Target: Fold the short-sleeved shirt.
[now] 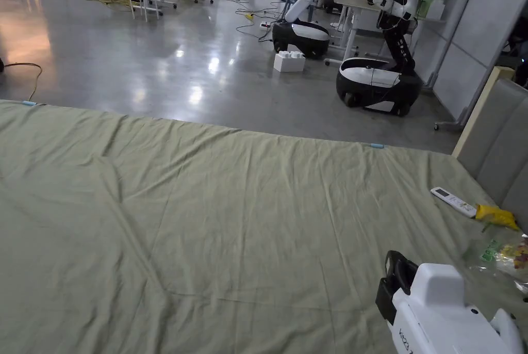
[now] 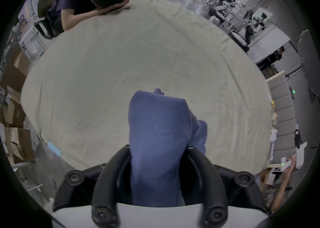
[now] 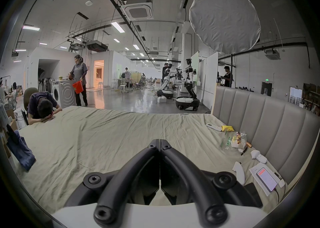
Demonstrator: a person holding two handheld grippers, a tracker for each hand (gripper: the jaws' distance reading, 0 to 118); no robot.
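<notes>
One blue shirt [image 2: 155,136] hangs bunched between the left gripper [image 2: 158,146] jaws, which pinch it above the near edge of the green bedsheet [image 2: 121,66]. Step in hand, I judge: bringing it over to spread flat. Right gripper [image 3: 159,142] hovers with jaws pressed together, holding nothing. Open sheet lies ahead; a remote control [image 1: 454,201] and snack bags [image 1: 502,254] crowd the headboard [image 3: 259,119] side.

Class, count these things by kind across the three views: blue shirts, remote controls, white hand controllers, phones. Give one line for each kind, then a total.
blue shirt: 1
remote control: 1
white hand controller: 2
phone: 1
Total: 5
</notes>
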